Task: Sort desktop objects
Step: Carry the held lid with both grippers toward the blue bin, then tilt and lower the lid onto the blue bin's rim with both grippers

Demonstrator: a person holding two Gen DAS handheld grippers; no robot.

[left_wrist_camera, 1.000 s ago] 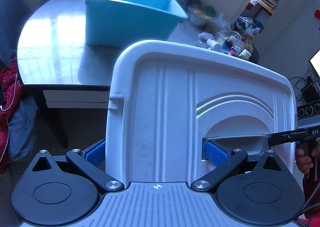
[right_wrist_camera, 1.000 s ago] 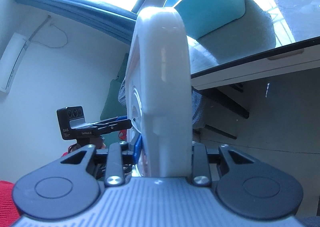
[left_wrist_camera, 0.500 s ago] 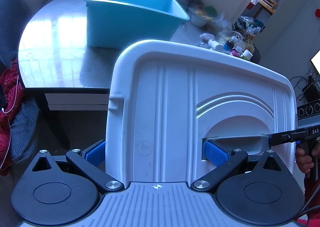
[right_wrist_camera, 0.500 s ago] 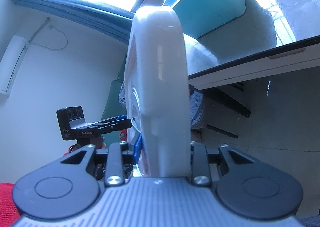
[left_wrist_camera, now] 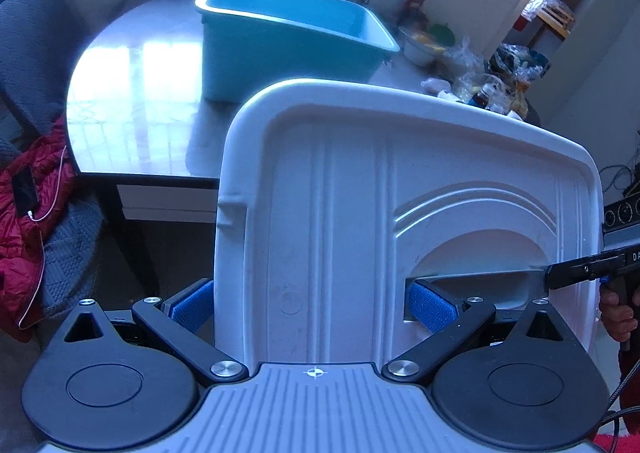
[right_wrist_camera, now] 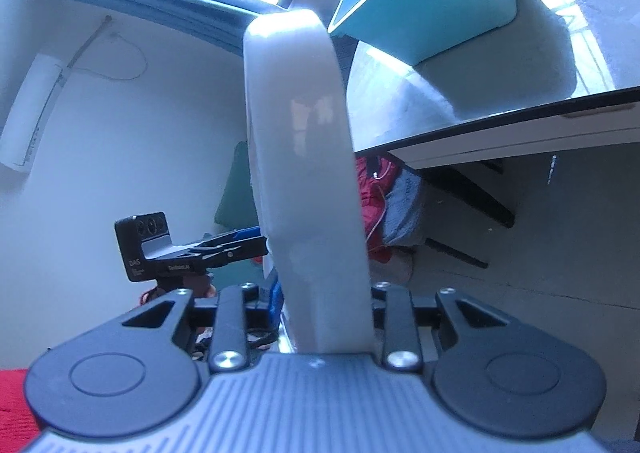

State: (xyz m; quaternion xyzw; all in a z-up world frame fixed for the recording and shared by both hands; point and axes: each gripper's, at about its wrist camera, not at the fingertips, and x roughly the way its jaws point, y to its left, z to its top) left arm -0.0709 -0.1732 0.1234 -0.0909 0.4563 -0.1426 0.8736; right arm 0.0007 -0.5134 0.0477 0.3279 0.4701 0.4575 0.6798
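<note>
**Both grippers on the white lid, short of the counter**

Nearest to us, the left gripper [left_wrist_camera: 316,303] has its jaws spread wide across part of a white plastic lid [left_wrist_camera: 360,213]. One blue pad [left_wrist_camera: 191,303] sits at the lid's left edge and the other blue pad [left_wrist_camera: 430,303] is tucked into the recessed handle slot; both lie against the plastic, so we read this as a hold on the lid. The lid stands tilted up in front of the camera with its ribbed face toward us.

The right gripper [right_wrist_camera: 324,305] pinches the same lid by its rim, which we see edge-on [right_wrist_camera: 304,173] rising between narrow jaws that have just been closing a little further. From the left wrist view, that gripper's dark finger [left_wrist_camera: 580,269] reaches in at the lid's right edge, with a hand [left_wrist_camera: 618,313] just below it.

Beyond the lid lies the glossy counter [left_wrist_camera: 132,125], and the lid is held in the air in front of its near edge. On the counter stands a turquoise bin [left_wrist_camera: 288,49], well apart from the lid. Farther right sits a cluster of bottles and bags [left_wrist_camera: 492,85]. A red jacket [left_wrist_camera: 24,229] hangs at the left.
</note>
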